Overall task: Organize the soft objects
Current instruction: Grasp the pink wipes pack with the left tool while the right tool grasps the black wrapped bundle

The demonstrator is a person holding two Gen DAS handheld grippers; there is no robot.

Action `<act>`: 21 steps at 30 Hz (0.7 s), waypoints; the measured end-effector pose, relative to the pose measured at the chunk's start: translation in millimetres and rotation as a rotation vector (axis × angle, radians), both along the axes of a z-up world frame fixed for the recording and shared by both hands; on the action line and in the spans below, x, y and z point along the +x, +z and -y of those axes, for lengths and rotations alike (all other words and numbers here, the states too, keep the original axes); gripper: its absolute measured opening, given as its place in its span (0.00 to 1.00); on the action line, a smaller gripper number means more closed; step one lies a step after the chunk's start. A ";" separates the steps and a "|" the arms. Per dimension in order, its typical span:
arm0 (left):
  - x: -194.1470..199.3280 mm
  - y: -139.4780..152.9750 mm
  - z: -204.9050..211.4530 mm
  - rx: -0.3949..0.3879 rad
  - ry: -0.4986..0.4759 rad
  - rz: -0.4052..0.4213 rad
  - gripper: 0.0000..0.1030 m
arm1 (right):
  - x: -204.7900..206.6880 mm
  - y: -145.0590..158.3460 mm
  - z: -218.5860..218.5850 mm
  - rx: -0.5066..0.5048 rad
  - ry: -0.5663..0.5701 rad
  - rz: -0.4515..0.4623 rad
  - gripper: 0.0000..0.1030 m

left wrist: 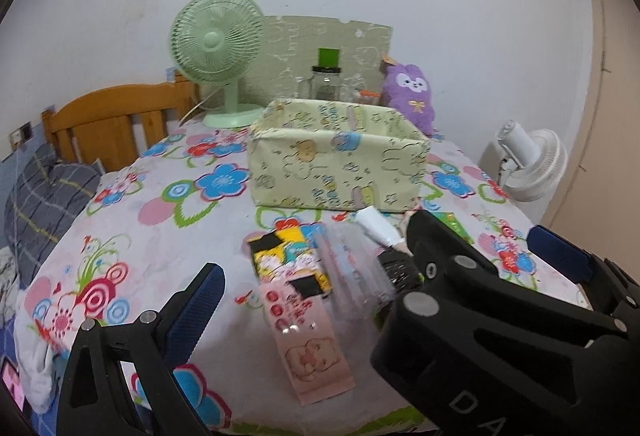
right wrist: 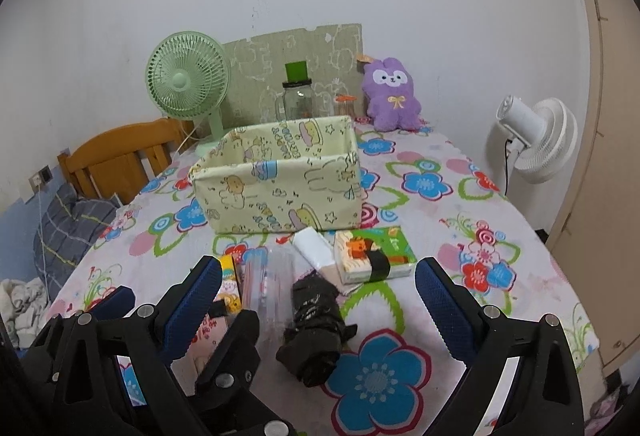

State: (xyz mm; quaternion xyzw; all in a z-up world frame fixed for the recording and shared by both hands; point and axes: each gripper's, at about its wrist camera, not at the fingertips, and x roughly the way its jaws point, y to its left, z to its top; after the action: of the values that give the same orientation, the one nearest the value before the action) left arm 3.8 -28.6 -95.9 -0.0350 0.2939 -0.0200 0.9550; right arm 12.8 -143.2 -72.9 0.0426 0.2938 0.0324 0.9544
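A pale yellow cartoon-print fabric box (left wrist: 338,156) (right wrist: 280,178) stands open in the middle of the flowered table. In front of it lie soft packs: a yellow tissue pack with a black band (left wrist: 290,262) (right wrist: 229,286), a clear plastic roll (left wrist: 356,268) (right wrist: 270,284), a black bag roll (right wrist: 314,320) (left wrist: 398,270), a white roll (right wrist: 314,248) (left wrist: 376,226), a green-orange tissue pack (right wrist: 374,254), and a pink flat packet (left wrist: 310,340). My left gripper (left wrist: 384,272) is open over the packs. My right gripper (right wrist: 320,300) is open around the black roll, not touching it.
A green desk fan (left wrist: 218,48), a glass jar (left wrist: 326,84), a purple plush rabbit (right wrist: 392,96) and a patterned board (left wrist: 324,48) stand at the back by the wall. A white fan (right wrist: 536,140) is at the right. A wooden bed frame (left wrist: 116,120) is at the left.
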 end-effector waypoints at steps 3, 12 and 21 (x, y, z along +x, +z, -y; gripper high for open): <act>-0.3 -7.5 -0.7 0.002 0.015 -0.014 0.98 | -2.6 -6.6 -1.3 -0.003 0.001 -0.005 0.96; 13.1 -35.6 -9.1 -0.029 0.029 -0.125 0.93 | 6.0 -32.4 -4.9 -0.008 0.008 -0.081 0.96; 24.0 -48.2 -9.0 -0.050 0.010 -0.200 0.53 | 18.0 -45.4 -5.9 -0.019 0.005 -0.134 0.96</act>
State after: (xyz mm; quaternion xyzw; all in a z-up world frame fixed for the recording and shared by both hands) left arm 27.8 -19.6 -144.0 -0.0620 0.3871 -0.0189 0.9197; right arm 30.9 -137.2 -118.2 0.0351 0.3573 0.0290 0.9329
